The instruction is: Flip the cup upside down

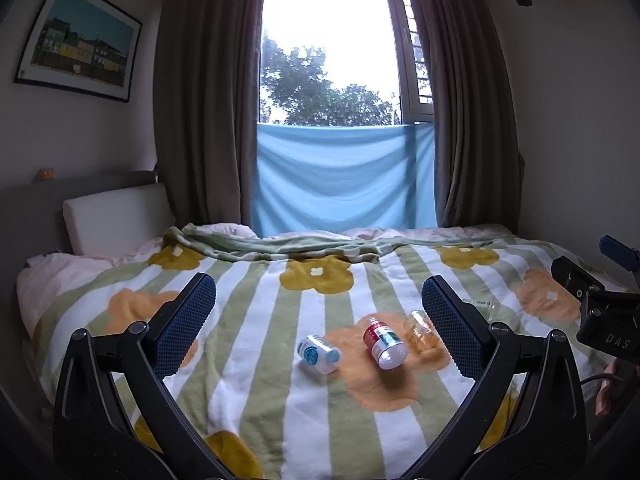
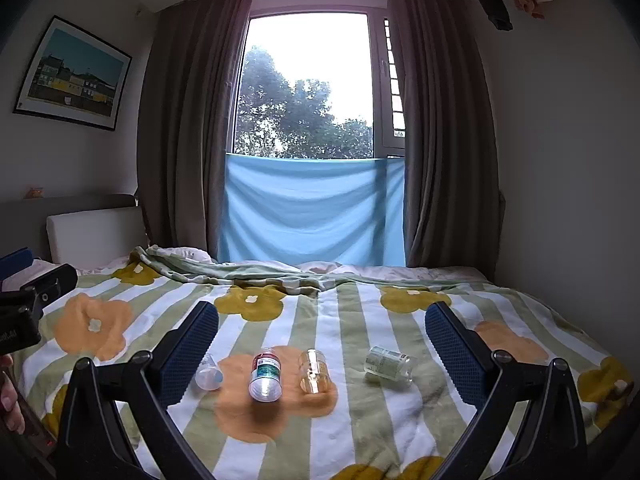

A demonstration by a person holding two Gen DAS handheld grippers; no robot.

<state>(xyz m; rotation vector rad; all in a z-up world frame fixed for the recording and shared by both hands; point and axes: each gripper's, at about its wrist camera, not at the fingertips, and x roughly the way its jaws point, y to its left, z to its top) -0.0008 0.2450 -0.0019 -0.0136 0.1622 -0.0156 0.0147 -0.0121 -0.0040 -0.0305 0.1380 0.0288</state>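
Cup candidates lie on the striped floral blanket (image 2: 360, 420); four small containers rest on their sides in a loose row, none upright. From the right wrist view: a white bottle with blue cap (image 2: 208, 376) at 9 o'clock of the row; a red-and-green labelled bottle (image 2: 266, 376) next; an amber clear cup (image 2: 315, 372) at centre; a clear labelled jar (image 2: 389, 364) toward 3 o'clock. Which one the task means cannot be told with certainty; the amber clear cup is the likeliest, judged by its open, lidless look.

Amber clear cup axis runs roughly 12 to 6 o'clock, one end toward the camera; it sits at 12 o'clock of the right gripper (image 2: 320, 344), between the two pads and ahead of them, not touching. In the left wrist view it lies close beside the 3 o'clock pad of the left gripper (image 1: 318, 304); the right gripper is therefore judged better aligned.

Both sets of jaws stand spread wide, holding nothing; both grippers hover level above the bed, pointing toward the window (image 2: 304, 88).
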